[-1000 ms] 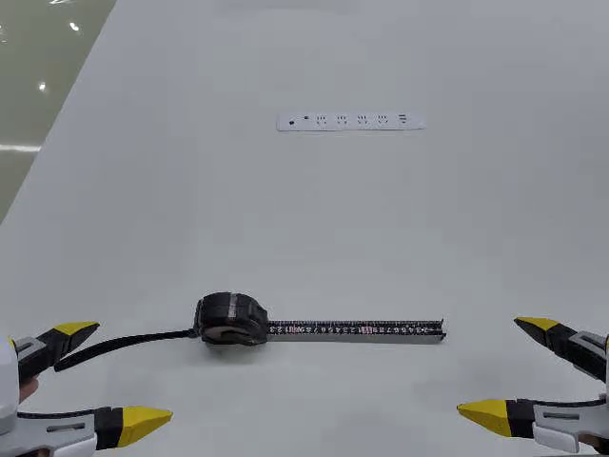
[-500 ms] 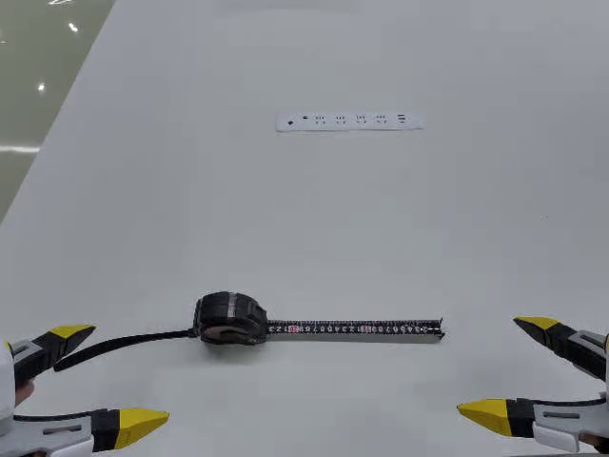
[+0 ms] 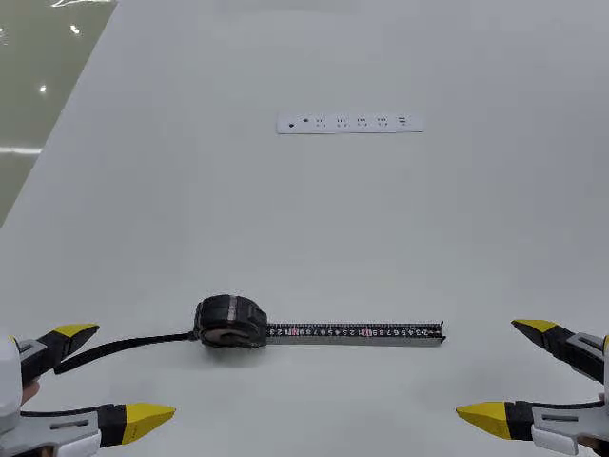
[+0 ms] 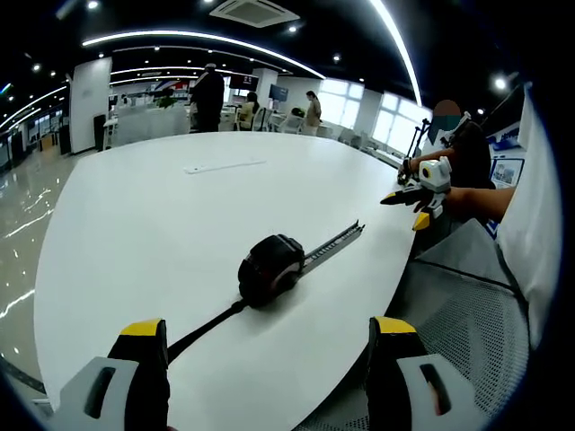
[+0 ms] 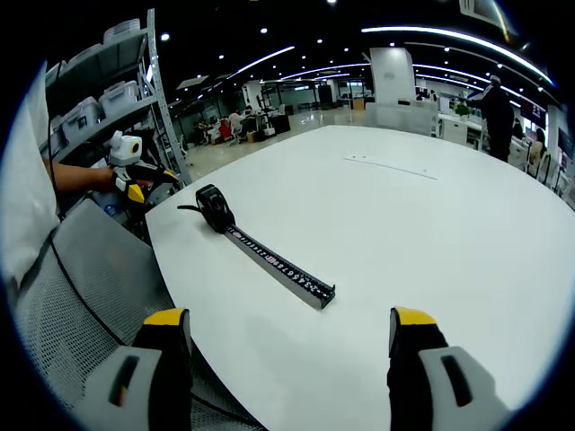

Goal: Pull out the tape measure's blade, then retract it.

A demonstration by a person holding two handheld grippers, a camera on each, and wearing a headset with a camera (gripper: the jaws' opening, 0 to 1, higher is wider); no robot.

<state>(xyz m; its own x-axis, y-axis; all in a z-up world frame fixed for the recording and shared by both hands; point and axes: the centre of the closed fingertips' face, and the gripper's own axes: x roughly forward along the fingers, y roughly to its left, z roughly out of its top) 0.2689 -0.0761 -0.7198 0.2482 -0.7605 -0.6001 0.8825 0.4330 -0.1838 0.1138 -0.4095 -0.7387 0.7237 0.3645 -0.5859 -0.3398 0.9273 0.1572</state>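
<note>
Tape measure [image 3: 230, 321] lies between left gripper [image 3: 133, 370], right gripper [image 3: 487, 367], both gaping; maybe socket-strip [image 3: 349, 122] beyond.

A big open-plan hall, part office and part lab or showroom. Its black ceiling is crossed by long curved white light strips [image 4: 198, 38] and holds a square air-conditioning vent [image 4: 254, 11]. There are tall bright windows [image 4: 346, 99] and a glossy pale-green polished floor [image 3: 38, 86]. The broad white oval table [image 4: 135, 224] carries a flat white power strip [image 3: 349, 122]. A grey metal shelf rack of pale plastic boxes [image 5: 108, 81] stands alongside, and people [image 4: 209, 90] stand at distant counters.
</note>
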